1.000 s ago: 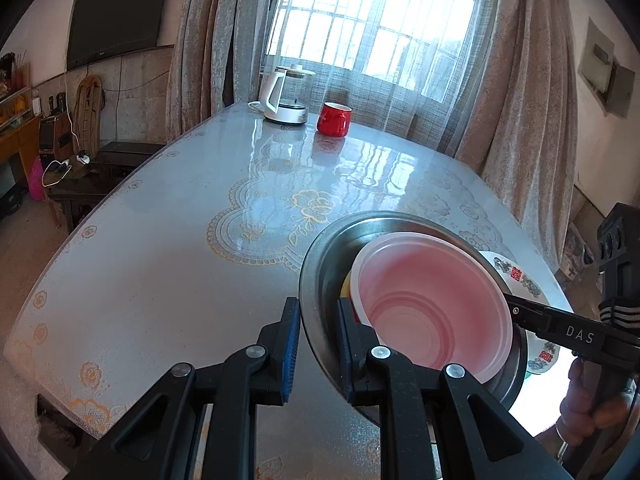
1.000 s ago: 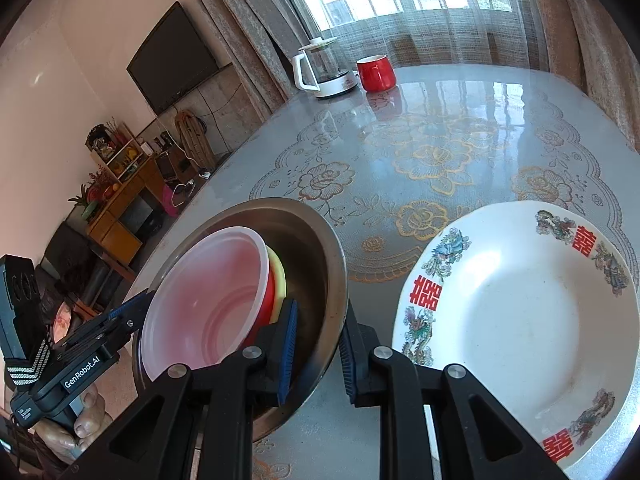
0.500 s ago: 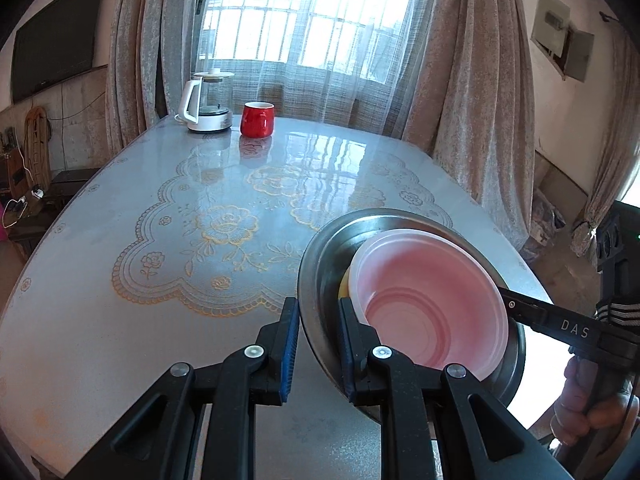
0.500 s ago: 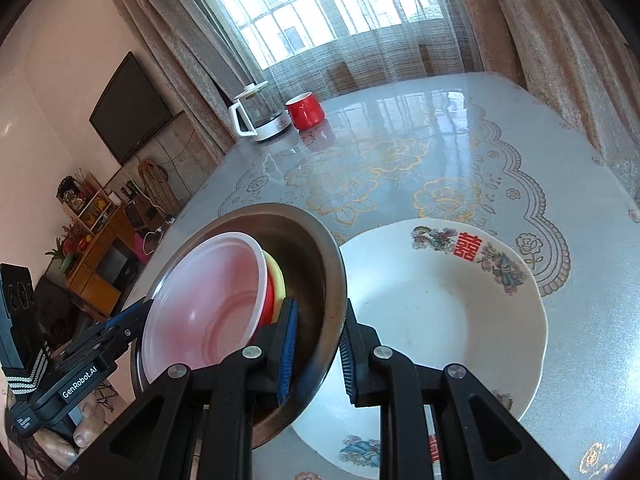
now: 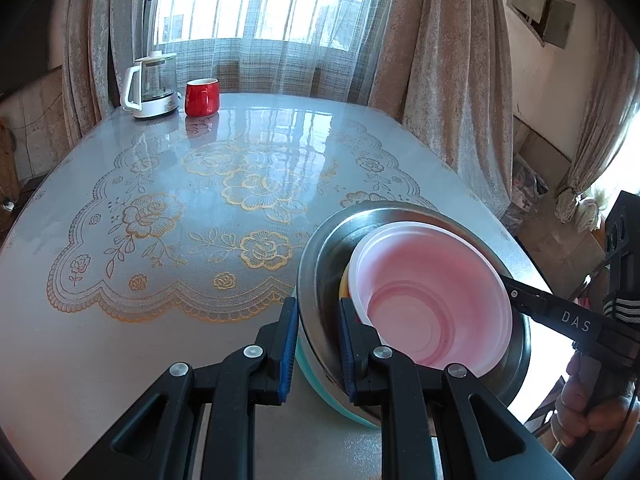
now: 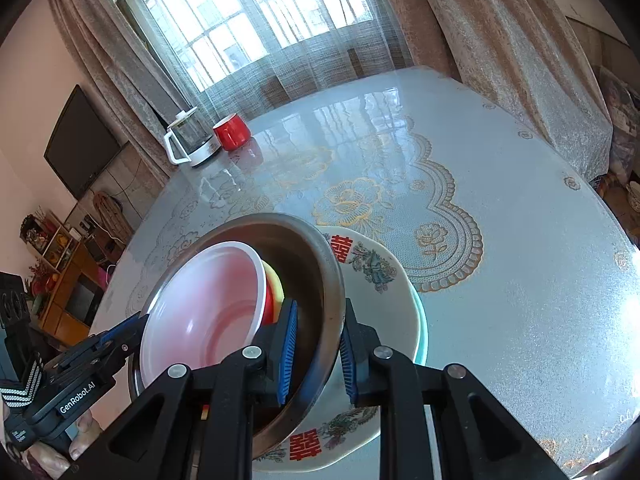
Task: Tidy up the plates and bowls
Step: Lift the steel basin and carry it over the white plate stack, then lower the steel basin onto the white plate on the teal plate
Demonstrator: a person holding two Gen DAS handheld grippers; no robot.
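Observation:
A steel bowl [image 5: 320,248] holds a stack of a pink-white plastic bowl [image 5: 432,292] over red and yellow ones. My left gripper [image 5: 318,344] is shut on the steel bowl's near rim. My right gripper [image 6: 316,354] is shut on the opposite rim [image 6: 334,280]. The steel bowl hangs just over a white plate with red characters [image 6: 372,264], which lies on a teal-edged plate [image 6: 422,340]. In the left wrist view the teal edge [image 5: 320,390] shows under the bowl. Whether the bowl touches the plate I cannot tell.
A glass kettle [image 5: 150,84] and a red mug [image 5: 202,96] stand at the table's far end. The lace-patterned tabletop [image 5: 180,216] spreads to the left. The table's right edge [image 5: 516,236] is close to the bowls. A TV and shelves [image 6: 60,240] are off to the left.
Both grippers carried the steel bowl with its stack rightward over the white plate. The plate is now largely covered by the bowl.

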